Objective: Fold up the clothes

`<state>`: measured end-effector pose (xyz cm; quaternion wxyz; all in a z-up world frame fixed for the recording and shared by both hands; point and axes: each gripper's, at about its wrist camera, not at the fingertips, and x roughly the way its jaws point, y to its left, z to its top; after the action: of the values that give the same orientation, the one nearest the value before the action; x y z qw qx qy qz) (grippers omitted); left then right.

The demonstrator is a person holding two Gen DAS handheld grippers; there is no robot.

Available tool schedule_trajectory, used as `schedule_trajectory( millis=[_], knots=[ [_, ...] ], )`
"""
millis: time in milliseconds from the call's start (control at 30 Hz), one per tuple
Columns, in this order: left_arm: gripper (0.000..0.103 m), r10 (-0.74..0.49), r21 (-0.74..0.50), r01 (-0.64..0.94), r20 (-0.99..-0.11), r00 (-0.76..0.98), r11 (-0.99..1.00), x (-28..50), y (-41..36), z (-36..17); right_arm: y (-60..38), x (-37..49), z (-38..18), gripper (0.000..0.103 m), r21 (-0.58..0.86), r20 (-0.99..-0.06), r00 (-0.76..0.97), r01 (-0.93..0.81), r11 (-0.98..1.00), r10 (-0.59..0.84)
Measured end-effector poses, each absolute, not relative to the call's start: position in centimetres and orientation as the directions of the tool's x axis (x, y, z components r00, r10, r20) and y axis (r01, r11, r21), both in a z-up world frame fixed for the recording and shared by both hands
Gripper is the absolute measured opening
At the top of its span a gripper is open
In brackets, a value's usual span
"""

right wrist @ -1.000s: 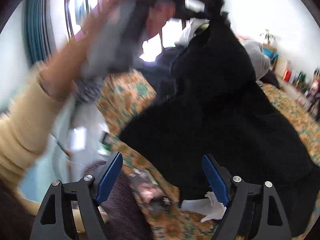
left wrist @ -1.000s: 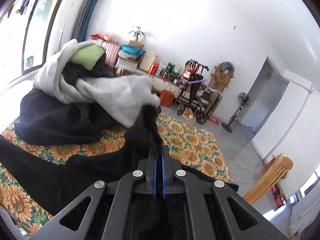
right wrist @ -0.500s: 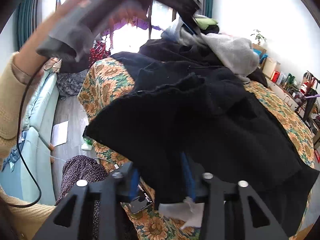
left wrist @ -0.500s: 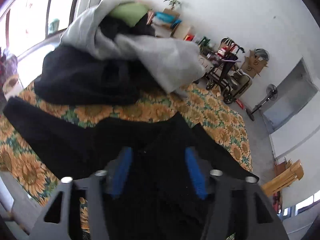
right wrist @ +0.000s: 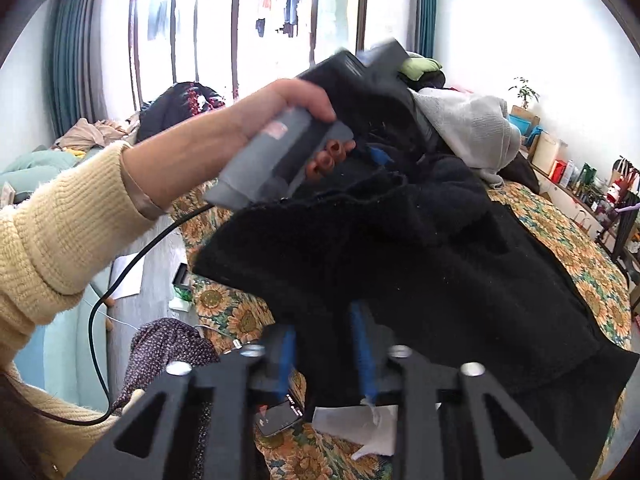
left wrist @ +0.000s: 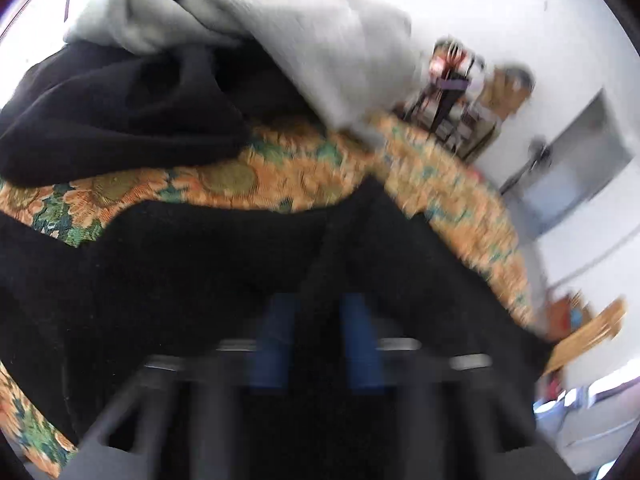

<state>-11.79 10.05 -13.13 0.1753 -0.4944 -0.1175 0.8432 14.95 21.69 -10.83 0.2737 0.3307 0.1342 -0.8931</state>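
Observation:
A black fleece garment [left wrist: 200, 272] lies spread over the sunflower-print cover [left wrist: 240, 184] of a bed. In the left wrist view, which is blurred, my left gripper [left wrist: 316, 304] has its blue pads drawn close with black fabric bunched between them. The right wrist view shows the same garment [right wrist: 440, 272] with its near edge pinched in my right gripper [right wrist: 324, 320]. A hand [right wrist: 240, 136] in a cream sleeve holds the left gripper [right wrist: 384, 156] at the garment's far edge.
A pile with a grey sweater [left wrist: 320, 40] and a dark garment [left wrist: 120, 120] sits behind the black one. A phone [right wrist: 280, 416], white paper [right wrist: 360, 420] and patterned cloth [right wrist: 168, 344] lie at the bed's near edge. A black cable [right wrist: 120, 280] hangs from the left gripper.
Both grippers were open and have closed onto the black garment. The left gripper dropped from above down to the garment's far edge; the garment now lies flatter on the bed.

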Motion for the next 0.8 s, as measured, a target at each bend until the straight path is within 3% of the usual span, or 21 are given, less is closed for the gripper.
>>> schedule_trajectory(
  millis=[67,133,233,433,633,800],
  knots=[
    [0.005,0.449,-0.411,-0.189,-0.757,-0.475,-0.892,-11.5,9.6,-12.7,22.1,15.1,-10.5,0.007,-0.067,-0.662,-0.637,0.576,-0.815,-0.396],
    [0.004,0.508,-0.478,-0.200,-0.696,-0.507,-0.855,-11.1,8.3,-11.5,23.2,15.2,-9.4,0.007,-0.115,-0.643,-0.685,0.530,-0.841,-0.344],
    [0.004,0.580,-0.571,-0.219,-0.586,-0.565,-0.791,-10.3,5.8,-8.1,26.4,14.8,-6.5,0.007,-0.194,-0.563,-0.799,0.376,-0.906,-0.211],
    [0.004,0.596,-0.594,-0.306,-0.383,-0.705,-0.744,-8.0,2.7,0.5,32.0,11.5,-0.5,0.007,-0.358,-0.343,-0.928,-0.013,-0.934,0.144],
    [0.004,0.563,-0.524,-0.331,-0.379,-0.735,-0.785,-10.5,6.0,4.6,34.8,2.9,3.1,0.006,-0.379,-0.264,-0.899,-0.236,-0.895,0.348],
    [0.004,0.514,-0.484,-0.309,-0.376,-0.771,-0.819,-14.1,8.9,7.6,36.9,-5.0,3.9,0.006,-0.312,-0.296,-0.853,-0.338,-0.888,0.429]
  ],
)
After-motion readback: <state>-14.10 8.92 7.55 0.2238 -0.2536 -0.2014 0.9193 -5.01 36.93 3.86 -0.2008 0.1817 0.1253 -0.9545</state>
